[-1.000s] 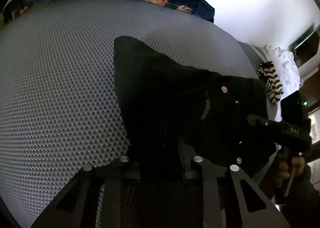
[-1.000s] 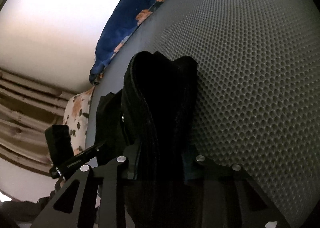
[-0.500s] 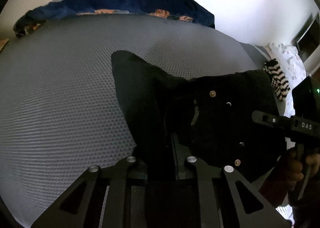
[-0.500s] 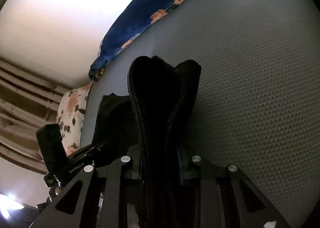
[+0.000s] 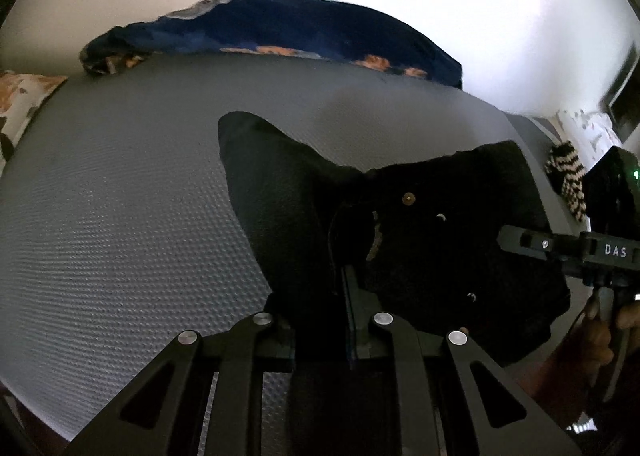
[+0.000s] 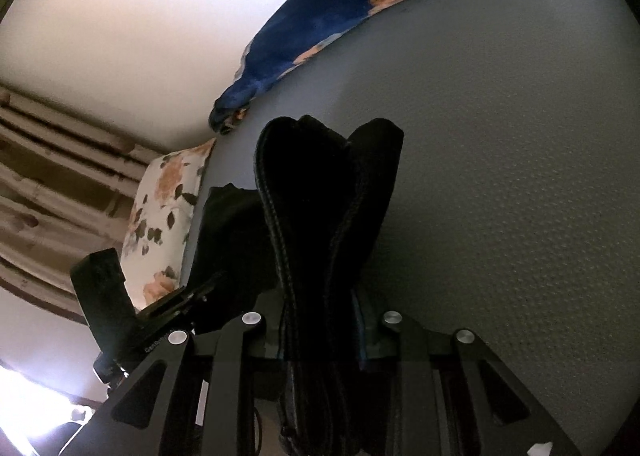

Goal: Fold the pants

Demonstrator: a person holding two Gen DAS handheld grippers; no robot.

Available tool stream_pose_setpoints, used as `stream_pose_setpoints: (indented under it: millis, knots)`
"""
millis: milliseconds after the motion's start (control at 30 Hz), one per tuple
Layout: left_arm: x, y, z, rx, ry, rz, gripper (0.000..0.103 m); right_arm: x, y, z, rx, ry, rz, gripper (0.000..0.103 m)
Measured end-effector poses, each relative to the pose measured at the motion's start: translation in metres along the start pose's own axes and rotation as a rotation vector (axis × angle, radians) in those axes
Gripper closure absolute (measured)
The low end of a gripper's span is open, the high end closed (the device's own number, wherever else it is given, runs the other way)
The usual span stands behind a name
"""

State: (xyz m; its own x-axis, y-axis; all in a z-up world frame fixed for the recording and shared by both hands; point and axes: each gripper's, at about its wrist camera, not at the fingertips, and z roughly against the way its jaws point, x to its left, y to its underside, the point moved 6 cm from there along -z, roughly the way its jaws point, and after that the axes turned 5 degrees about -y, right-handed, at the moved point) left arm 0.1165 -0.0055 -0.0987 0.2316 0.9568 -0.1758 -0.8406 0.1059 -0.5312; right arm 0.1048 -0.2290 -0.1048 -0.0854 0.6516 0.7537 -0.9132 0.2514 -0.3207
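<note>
both grippers held black pants up over a grey mat

mat lay under everything, a blue blanket along its far edge. pants hung bunched between the two tools, above the mat. left gripper was nearly closed, pinching cloth. right gripper was nearly closed on a thick seamed fold. a striped sock sat at the mat's right edge.

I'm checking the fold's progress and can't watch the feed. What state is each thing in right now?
Black pants: bunched, lifted off the surface, held at two places.
Left tongs: shut on the pants.
Right tongs: shut on a thick seamed fold of the pants.
Grey mattress: bare where it shows.
Blue floral blanket: heaped along the far edge.
Striped cloth: crumpled at the side.
</note>
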Motion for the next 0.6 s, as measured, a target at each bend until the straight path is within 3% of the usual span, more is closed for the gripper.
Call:
stream_pose_setpoints:
  millis: [233,600]
  knots:
    - [0.025,-0.02,-0.012,-0.024,-0.012,0.035,0.086,0.012,-0.023,-0.029,0.01,-0.039,0.003,0.081]
    - [0.026,-0.069,-0.035,-0.048,-0.032,-0.008,0.086,0.011,-0.074,-0.048,-0.017,-0.066,-0.015,0.082]
